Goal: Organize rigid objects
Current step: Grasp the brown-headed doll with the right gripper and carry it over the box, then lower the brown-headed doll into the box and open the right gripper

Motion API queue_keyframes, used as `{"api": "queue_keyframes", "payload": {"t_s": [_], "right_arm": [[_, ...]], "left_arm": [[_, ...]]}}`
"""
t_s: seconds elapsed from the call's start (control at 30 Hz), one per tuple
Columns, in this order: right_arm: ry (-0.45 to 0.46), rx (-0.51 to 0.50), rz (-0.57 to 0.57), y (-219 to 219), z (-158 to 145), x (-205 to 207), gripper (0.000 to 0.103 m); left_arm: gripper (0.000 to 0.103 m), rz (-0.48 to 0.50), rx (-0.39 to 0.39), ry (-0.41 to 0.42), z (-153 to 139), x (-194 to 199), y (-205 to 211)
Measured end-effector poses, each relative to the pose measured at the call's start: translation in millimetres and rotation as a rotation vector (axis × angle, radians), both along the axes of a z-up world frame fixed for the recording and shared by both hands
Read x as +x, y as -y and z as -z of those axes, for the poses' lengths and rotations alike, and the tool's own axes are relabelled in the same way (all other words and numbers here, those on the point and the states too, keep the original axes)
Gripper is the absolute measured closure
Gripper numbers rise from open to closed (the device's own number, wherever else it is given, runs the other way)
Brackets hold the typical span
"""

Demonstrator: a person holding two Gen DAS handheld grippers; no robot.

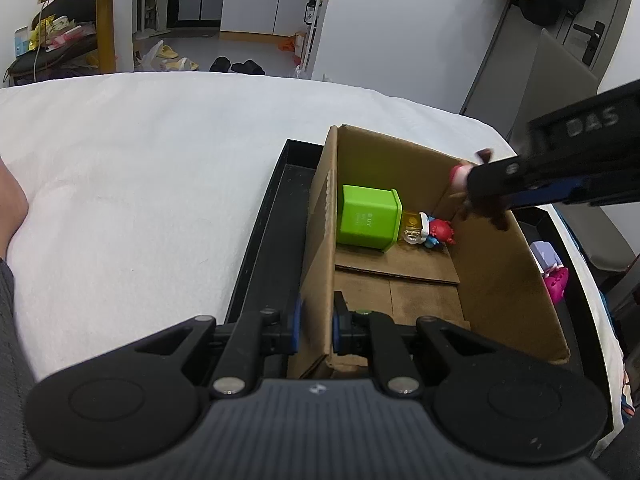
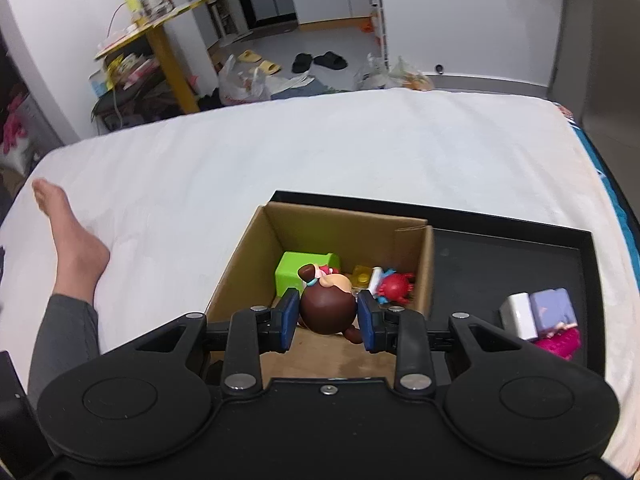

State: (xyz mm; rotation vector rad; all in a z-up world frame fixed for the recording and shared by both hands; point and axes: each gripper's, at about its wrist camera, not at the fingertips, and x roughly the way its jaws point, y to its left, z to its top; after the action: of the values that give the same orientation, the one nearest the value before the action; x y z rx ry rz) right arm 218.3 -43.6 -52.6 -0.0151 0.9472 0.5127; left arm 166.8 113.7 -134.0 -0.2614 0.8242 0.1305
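The left claw (image 1: pixel 314 326) is closed on the near left wall of the cardboard box (image 1: pixel 500 276); its blue pads press this wall from both sides, one outside and one inside the box. The box stands in a black tray (image 1: pixel 260 248) that lies on the white bed (image 1: pixel 140 180), near the bed's right edge.

The right claw (image 2: pixel 329 316) grips a small doll with a brown head (image 2: pixel 326 310) between its two blue pads; the jaws stand only as wide as the head. In the left wrist view this claw reaches in from the right and holds the doll above the right wall of the box.

On the bottom of the box, against its far wall, lie a green cube (image 1: pixel 368 218), a yellow piece (image 1: pixel 412 226) and a red figure (image 1: pixel 440 232), all touching or just beside one another. Outside the box, in the right part of the tray, lie a white block (image 2: pixel 518 316), a purple toy (image 2: pixel 554 306) and a pink toy (image 2: pixel 560 342).

A person's bare foot (image 2: pixel 68 232) rests on the bed near its left edge.
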Motion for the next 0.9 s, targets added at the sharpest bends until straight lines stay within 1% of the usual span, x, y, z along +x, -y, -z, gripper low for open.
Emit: {"api": "queue_keyframes", "payload": {"t_s": [0.13,0.23,0.43,0.5,0.7,0.8,0.9], "right_arm": [[-0.009,-0.011,-0.022,-10,9,0,0.072],[-0.005,-0.043,-0.049,-18,16,-3,0.072],[0.002,-0.061,-0.079,-28,21,-3,0.071],[-0.011,-0.047,-0.088,-30,20,-1,0.072],[-0.032,-0.054,-0.113,-39,26,3,0.071],[-0.080,-0.036,-0.111,-43,35,7,0.071],[-0.107,-0.045,-0.111,-47,41,9,0.071]], "left_arm": [[0.090,-0.002,-0.005,0.000,0,-1,0],[0.090,-0.005,-0.012,-0.001,0,-1,-2],[0.090,-0.002,-0.021,-0.002,0,-2,-4],[0.090,-0.003,-0.023,-0.003,0,-2,-5],[0.090,-0.003,-0.022,-0.002,-1,-2,-4],[0.090,-0.003,-0.021,-0.002,0,-2,-4],[0.090,-0.005,-0.025,-0.003,1,-2,-5]]}}
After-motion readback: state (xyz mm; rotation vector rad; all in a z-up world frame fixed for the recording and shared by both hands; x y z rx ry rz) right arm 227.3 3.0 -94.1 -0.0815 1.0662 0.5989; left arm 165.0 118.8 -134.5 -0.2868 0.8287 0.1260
